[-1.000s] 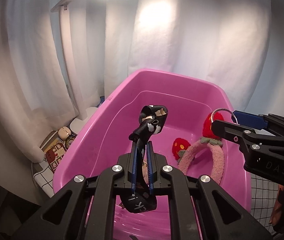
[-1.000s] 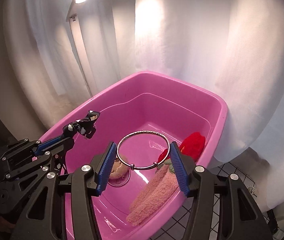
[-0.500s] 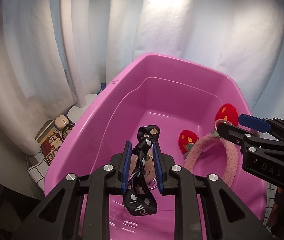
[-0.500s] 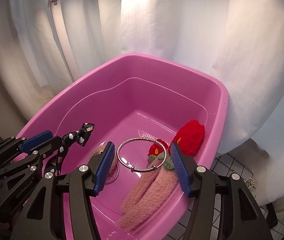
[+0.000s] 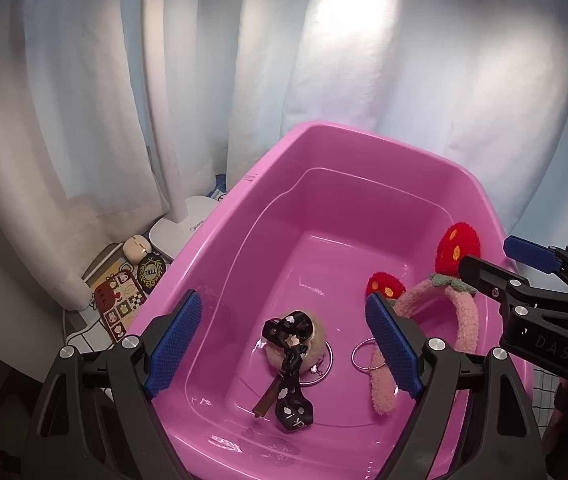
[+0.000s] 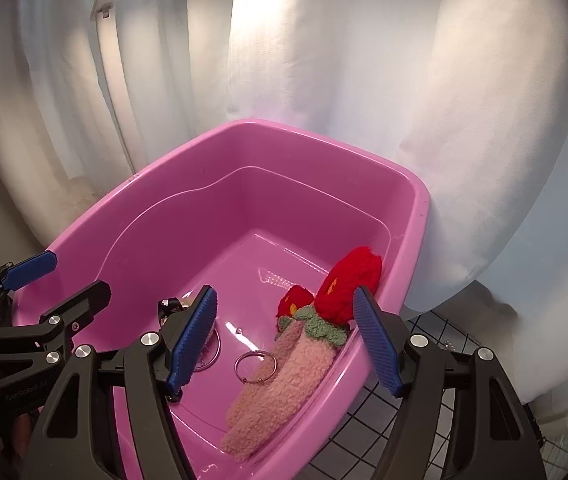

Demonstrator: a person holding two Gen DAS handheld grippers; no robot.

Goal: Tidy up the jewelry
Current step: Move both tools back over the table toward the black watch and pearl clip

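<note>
Both drops look done, judging from how things lie. My left hand-held gripper (image 5: 284, 346) has just been opening and its blue pads now stand wide with nothing pressed between them; the black ribbon hair clip with white flower print (image 5: 288, 372) lies below on the floor of the glossy pink plastic tub (image 5: 243, 192), draped over a tan fuzzy round hair tie (image 5: 316, 338). My right hand-held gripper (image 6: 284, 340) has likewise just been opening, jaws apart and empty; the thin silver metal ring bangle (image 6: 255, 366) lies flat on the tub floor, touching the fuzzy pink headband with red strawberry ears (image 6: 284, 384). Risks, as I judge them: the pads hang low inside the tub, so pulling out carelessly could snag the clip's ribbon loop or the headband's pile and drag an item back out; the left pad nearest the tub wall could knock the rim and shift the tub; the two grippers sit close together and could bump. The bangle could slip under the headband and be hard to find. In the left wrist view the clip's long axis runs from upper centre down toward the near wall, bow end nearest me, slightly skewed right. Headband's long axis runs along the right wall, ears at the far end, open ends toward me. The bangle is a ring, so it has no real long axis.
</note>
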